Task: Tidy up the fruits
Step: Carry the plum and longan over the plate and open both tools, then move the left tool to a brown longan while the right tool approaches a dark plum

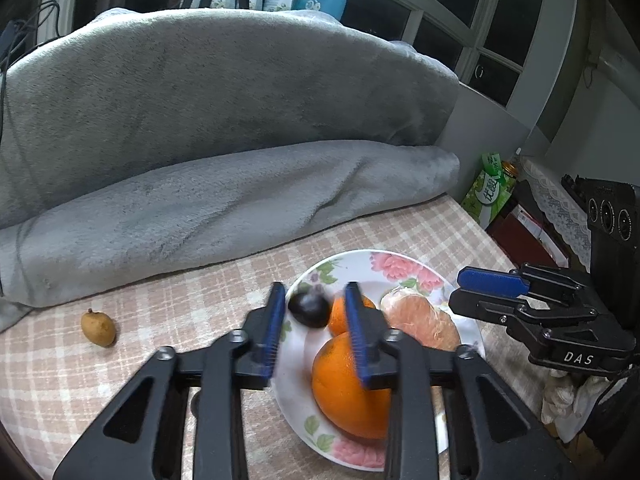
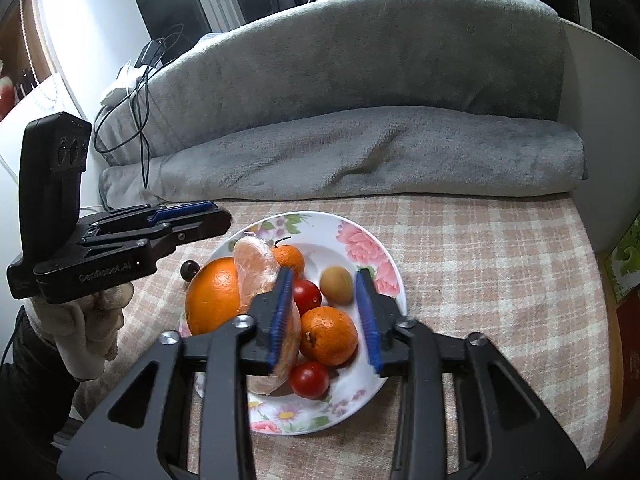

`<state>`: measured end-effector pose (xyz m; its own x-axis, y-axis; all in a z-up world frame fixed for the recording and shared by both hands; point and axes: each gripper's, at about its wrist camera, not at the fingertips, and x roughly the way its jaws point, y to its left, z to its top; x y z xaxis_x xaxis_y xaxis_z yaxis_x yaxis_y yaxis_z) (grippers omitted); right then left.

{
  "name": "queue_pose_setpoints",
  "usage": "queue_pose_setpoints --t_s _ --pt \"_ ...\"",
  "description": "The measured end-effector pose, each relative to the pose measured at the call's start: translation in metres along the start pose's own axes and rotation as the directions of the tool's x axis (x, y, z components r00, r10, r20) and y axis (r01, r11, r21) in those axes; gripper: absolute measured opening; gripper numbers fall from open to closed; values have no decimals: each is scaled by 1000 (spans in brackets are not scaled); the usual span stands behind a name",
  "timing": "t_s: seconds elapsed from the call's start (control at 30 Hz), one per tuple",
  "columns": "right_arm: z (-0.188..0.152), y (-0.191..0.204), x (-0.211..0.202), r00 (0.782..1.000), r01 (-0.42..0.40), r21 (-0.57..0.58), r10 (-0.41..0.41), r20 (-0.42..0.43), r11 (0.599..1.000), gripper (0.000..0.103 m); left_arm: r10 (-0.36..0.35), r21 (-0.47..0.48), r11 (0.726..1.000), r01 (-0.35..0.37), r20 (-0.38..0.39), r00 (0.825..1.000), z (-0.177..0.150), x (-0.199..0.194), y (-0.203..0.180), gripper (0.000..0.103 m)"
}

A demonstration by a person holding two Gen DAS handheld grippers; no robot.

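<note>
A grey fleece blanket (image 1: 224, 128), folded in a long roll, is laid across the upper half of the frame. A pink checked tablecloth (image 2: 488, 248) is spread below it. A green carton (image 1: 489, 188) is seen at right; black cables (image 2: 140, 92) at upper left.

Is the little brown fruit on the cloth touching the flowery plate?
Apart. The left wrist view shows the small brown fruit alone on the checked cloth, bare cloth separating it from the plate.

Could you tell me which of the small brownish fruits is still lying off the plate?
The brownish fruit lying alone on the checked cloth, left of the floral plate. The similar one already sits on the plate, among the oranges and tomatoes.
</note>
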<state>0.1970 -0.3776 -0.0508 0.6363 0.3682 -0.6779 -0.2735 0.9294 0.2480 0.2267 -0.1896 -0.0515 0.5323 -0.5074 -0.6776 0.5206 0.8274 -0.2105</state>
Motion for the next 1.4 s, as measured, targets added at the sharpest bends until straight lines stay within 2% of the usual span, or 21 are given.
queue_pose_setpoints --t_s 0.13,0.23,0.33,0.4,0.43,0.47,0.53,0.63,0.83,1.4 --pt "0 0 -3 1000 6 0 -6 12 1000 54 0 -1 1000 0 5 1000 1 -2 1 34" --pt "0 0 -6 1000 14 -3 -14 23 1000 65 -3 -4 1000 4 8 1000 1 -4 2 41" --pt "0 0 -7 999 18 -3 -18 27 1000 66 1 -8 1000 0 12 1000 1 -7 3 42" --pt "0 1 -8 999 21 -3 -21 30 1000 78 5 -6 1000 -5 13 1000 1 -9 3 44" --pt "-1 1 -10 999 20 -4 -20 36 1000 85 8 -4 1000 -8 15 1000 1 -11 3 50" --pt "-1 1 -11 999 19 -5 -18 39 1000 86 11 -2 1000 -11 18 1000 1 -12 2 57" --pt "-1 4 -12 999 17 -12 -16 38 1000 87 14 2 1000 -14 22 1000 0 -16 1 60" --pt "-1 7 -13 999 16 -22 -15 37 1000 87 31 11 999 -31 30 999 1 -20 -1 72" --pt "-3 14 -15 999 13 -37 -12 38 999 88 56 17 998 -57 52 997 1 -28 -2 78" --pt "1 42 -24 999 -6 -84 11 53 996 88 98 -11 995 -98 73 992 -4 -49 16 78"
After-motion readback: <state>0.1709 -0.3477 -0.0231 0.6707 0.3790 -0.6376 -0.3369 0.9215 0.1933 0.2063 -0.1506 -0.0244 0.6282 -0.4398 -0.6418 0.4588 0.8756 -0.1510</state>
